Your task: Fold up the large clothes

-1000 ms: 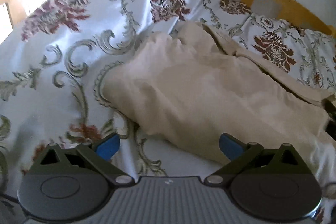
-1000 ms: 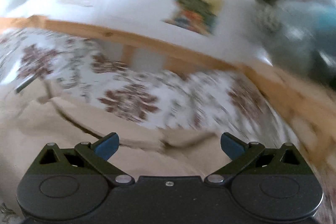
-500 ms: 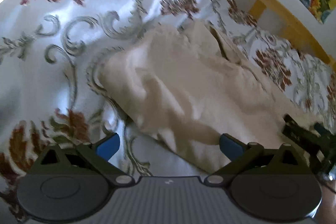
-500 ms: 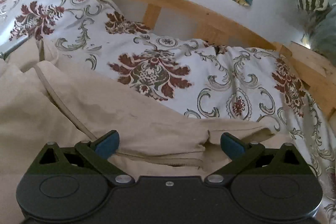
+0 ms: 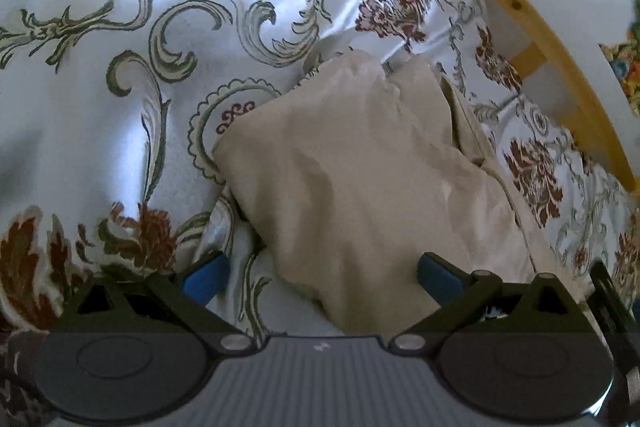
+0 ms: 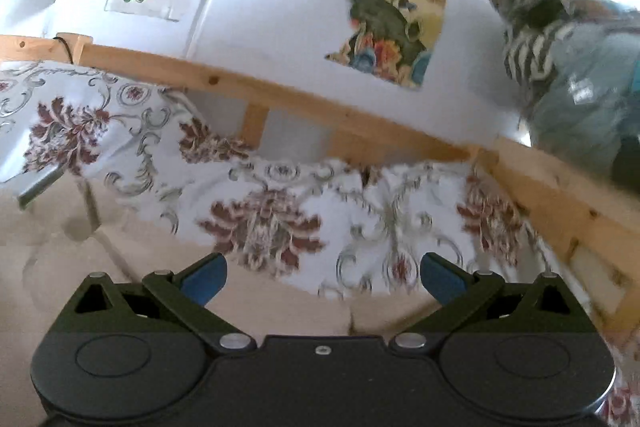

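A large beige garment [image 5: 360, 187] lies bunched on a bed with a floral cover [image 5: 120, 107]. In the left wrist view its near edge runs between the blue pads of my left gripper [image 5: 322, 279], which is open just above it with nothing held. In the right wrist view, which is blurred, the same beige cloth [image 6: 60, 259] fills the lower left. My right gripper [image 6: 322, 279] is open over the cloth's edge and the floral cover [image 6: 360, 219], with nothing held. A dark part of the other gripper [image 5: 612, 307] shows at the right edge of the left wrist view.
A curved wooden bed rail [image 5: 540, 39] [image 6: 280, 95] runs along the far side, with a white wall and posters [image 6: 392, 15] behind. A plush toy [image 6: 572, 75] sits at the upper right. A grey flat object [image 6: 38, 187] lies on the cover at the left.
My left gripper has moved in closer and lower over the garment's near corner. My right gripper has tilted upward, so more wall and posters show. Both stay open.
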Tool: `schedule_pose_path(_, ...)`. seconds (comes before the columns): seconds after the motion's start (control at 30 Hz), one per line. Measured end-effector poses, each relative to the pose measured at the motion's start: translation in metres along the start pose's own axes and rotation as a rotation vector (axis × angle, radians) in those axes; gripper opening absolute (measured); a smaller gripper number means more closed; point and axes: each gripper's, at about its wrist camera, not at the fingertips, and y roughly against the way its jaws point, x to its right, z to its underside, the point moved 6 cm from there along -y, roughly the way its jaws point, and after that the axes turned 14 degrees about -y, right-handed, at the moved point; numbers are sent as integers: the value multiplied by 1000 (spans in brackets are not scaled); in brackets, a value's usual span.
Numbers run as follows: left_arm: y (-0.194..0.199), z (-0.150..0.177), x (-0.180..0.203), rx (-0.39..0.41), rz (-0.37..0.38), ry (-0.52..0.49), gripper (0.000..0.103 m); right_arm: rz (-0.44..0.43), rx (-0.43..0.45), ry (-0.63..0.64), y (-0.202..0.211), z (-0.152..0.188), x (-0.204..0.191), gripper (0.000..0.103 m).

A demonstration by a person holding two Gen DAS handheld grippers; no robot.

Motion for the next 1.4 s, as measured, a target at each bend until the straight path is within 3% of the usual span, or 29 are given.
schedule_pose_path(0.07,-1,0,1,-10,9,0,103,-9,-33,2,-15,6,-4,102)
schedule_pose_path(0.17,-3,0,2,-20,40,19,102,-81,-159,-66,-33,29,-5,102)
schedule_pose_path(0.23,-4,1,4,-12,56,21,102,-72,-206,-89,-40,39,-5,102)
schedule_pose_path(0.37,-7,2,13,6,110,-11,99,-67,-225,-77,-46,49,-8,102)
schedule_pose_path(0.47,-10,0,13,18,83,-19,102,-67,-225,-56,-43,54,-11,102)
schedule_pose_path(0.6,-13,-1,5,17,94,46,103,-62,-95,-57,-31,34,-7,102)
schedule_pose_path(0.67,-17,-1,3,15,98,61,103,-38,-74,-39,-34,30,-7,102)
schedule_pose_path(0.8,-20,-2,4,14,95,65,103,-26,-268,33,-63,56,-17,102)
schedule_pose_path(0.9,-20,-3,4,5,100,86,101,-20,-248,41,-61,57,-18,102)
schedule_pose_path(1.03,-12,-7,8,36,138,77,77,-34,-255,17,-61,58,-16,102)
schedule_pose_path(1.1,-11,-8,10,52,147,57,73,-33,-254,17,-61,58,-15,102)
schedule_pose_path(1.17,-16,-7,6,45,165,89,73,-32,-254,17,-60,58,-15,102)
schedule_pose_path(1.27,-25,-6,-3,22,210,169,81,-33,-253,16,-60,58,-14,102)
schedule_pose_path(1.4,-30,-5,-3,16,211,178,84,-34,-251,13,-59,58,-15,102)
